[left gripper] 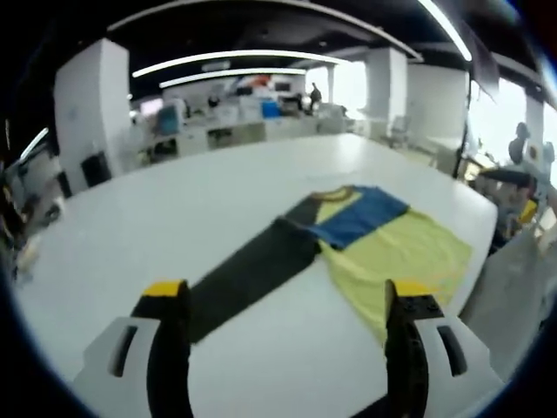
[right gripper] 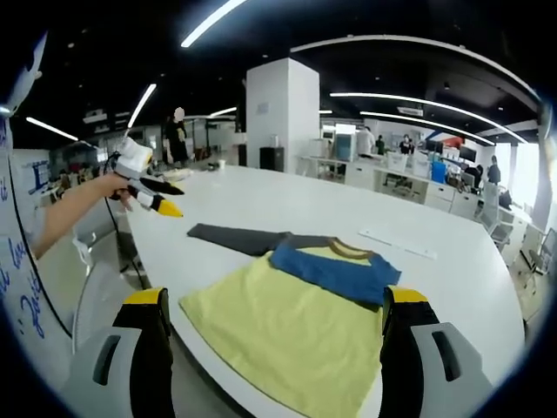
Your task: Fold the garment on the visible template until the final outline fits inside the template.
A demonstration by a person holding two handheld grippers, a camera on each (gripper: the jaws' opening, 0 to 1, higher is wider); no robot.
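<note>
T-shirt (right gripper: pixel 300 326), yellow body with blue chest band and dark grey sleeves, lies flat on the white table (right gripper: pixel 452 261) near its edge; one sleeve (left gripper: pixel 248 274) stretches out long across the tabletop. Left gripper (left gripper: pixel 287 300) hovers above the table, fingers spread, holding nothing. Right gripper (right gripper: pixel 274 300) fingers likewise apart, empty, just short of the shirt hem.
</note>
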